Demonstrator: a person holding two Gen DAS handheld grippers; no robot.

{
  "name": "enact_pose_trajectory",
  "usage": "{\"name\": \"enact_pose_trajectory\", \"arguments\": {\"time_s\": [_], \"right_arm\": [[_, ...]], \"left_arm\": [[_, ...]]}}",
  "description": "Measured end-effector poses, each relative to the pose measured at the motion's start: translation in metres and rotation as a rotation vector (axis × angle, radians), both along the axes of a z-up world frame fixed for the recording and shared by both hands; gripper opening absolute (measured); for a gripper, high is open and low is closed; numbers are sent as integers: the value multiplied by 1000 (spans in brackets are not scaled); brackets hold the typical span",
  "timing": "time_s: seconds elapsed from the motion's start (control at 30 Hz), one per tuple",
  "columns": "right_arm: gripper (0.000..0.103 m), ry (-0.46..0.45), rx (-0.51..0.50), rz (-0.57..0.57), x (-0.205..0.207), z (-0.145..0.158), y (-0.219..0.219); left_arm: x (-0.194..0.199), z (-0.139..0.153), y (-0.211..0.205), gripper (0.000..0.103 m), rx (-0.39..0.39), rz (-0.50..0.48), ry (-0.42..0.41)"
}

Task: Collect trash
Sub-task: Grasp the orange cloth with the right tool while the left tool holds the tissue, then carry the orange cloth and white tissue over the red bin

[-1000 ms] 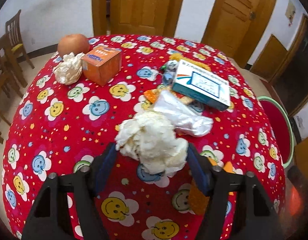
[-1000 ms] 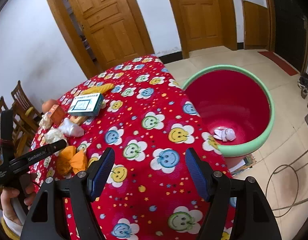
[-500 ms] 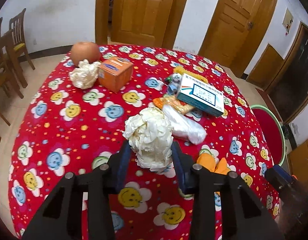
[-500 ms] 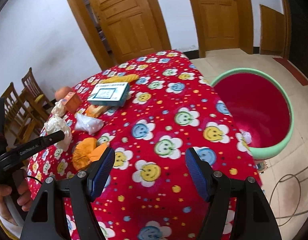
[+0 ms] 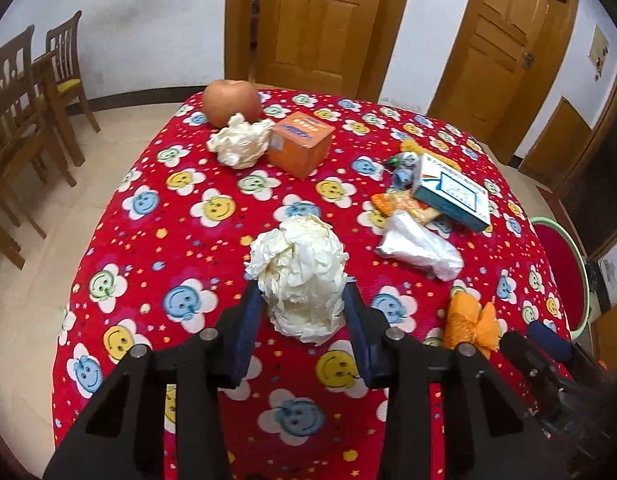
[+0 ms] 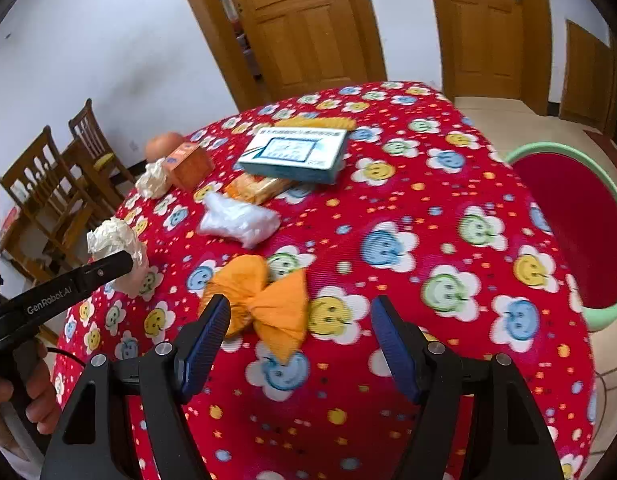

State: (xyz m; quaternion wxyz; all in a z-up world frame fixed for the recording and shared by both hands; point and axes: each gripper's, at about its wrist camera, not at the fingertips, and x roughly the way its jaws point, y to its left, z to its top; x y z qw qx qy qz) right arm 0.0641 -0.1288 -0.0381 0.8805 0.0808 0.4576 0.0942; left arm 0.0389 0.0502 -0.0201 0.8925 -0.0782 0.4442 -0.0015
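Round table [image 5: 120, 240] under a red cloth printed with smiling flowers, set in a white-walled room with wooden panel doors [image 5: 320, 20], wooden chairs [image 5: 24, 100] at the left and pale floor tiles. On the cloth: a reddish round apple-like fruit [image 5: 230, 100] at the far edge, a crumpled cream paper wad [image 5: 240, 144] touching an orange cardboard box [image 5: 300, 144], a teal-and-white flat carton [image 6: 294, 154] lying over yellow-orange snack wrappers [image 6: 256, 190], a scrunched clear plastic bag [image 6: 238, 222] just in front, a twisted orange paper scrap [image 6: 264, 304] nearer the edge. Beside the table on the floor, a big red basin with a green rim [image 6: 604, 308]. Left claw [image 5: 302, 322] angled downward, its blue pads pressed on a large crumpled cream paper ball [image 5: 298, 274], having just been closing; whether the ball is clear of the cloth is not certain. Right claw [image 6: 300, 330] also tilted down, wide apart and holding nothing, hovering with the orange scrap just beyond its left pad. A hand [image 6: 18, 404] gripping the left tool's handle at the frame's lower left.
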Motion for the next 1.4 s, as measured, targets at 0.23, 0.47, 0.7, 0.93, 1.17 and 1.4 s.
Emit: {"name": "enact_pose_trajectory", "arguments": {"time_s": [0.23, 0.47, 0.7, 0.93, 1.17, 1.4], "right_arm": [[74, 20, -9, 28, 7, -13, 16], [71, 9, -14, 30, 8, -18, 21], [29, -5, 39, 81, 2, -16, 26], [14, -41, 34, 77, -8, -6, 23], [13, -86, 32, 38, -21, 12, 6], [13, -130, 27, -23, -32, 30, -16]], "left_arm": [[-1, -7, 11, 41, -6, 28, 12], [-3, -8, 14, 41, -5, 36, 11], [-4, -7, 12, 41, -4, 35, 5], [-8, -1, 6, 41, -2, 26, -7], [-13, 8, -1, 41, -3, 14, -28], [-18, 19, -16, 41, -9, -18, -54]]}}
